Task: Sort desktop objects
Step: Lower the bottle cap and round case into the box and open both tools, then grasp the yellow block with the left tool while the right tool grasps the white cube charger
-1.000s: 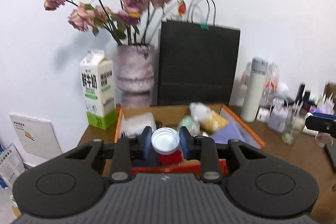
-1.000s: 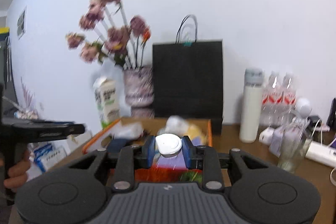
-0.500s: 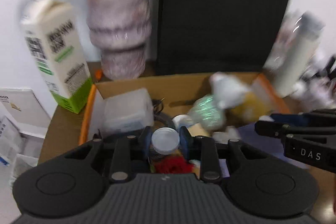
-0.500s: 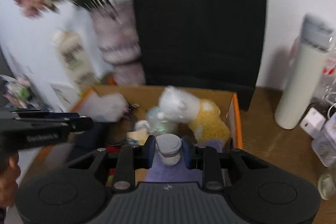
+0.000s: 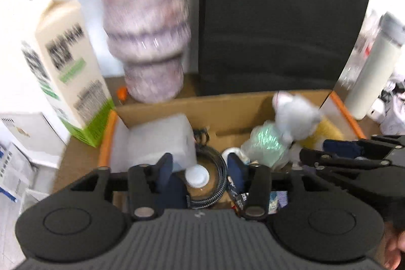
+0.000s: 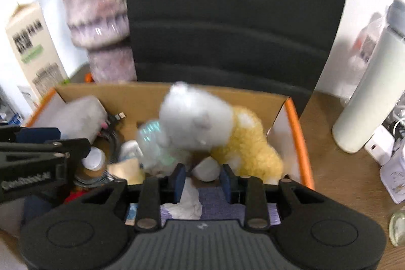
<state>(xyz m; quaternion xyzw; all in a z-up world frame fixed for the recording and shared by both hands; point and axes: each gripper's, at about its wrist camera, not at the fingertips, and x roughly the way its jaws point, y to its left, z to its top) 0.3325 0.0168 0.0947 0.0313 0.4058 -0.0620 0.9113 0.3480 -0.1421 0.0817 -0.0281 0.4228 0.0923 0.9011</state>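
Left tool (image 5: 200,168), low centre of frame: jaws opening, the white-lidded jar (image 5: 197,176) loose between them, inside the box (image 5: 240,105). Right tool (image 6: 202,175), low centre: jaws opening around a small white container (image 6: 205,168), contact unclear, beside the plush toy (image 6: 202,123) in the box.

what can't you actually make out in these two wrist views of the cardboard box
- Left wrist: white-capped bottle between the opening left gripper; its body is hidden below the cap.
- Both views: milk carton print, motion-blurred.
- Right wrist: small white object between the opening right gripper, too blurred to identify.
- Both views: vase flowers, cut off by the top edge.
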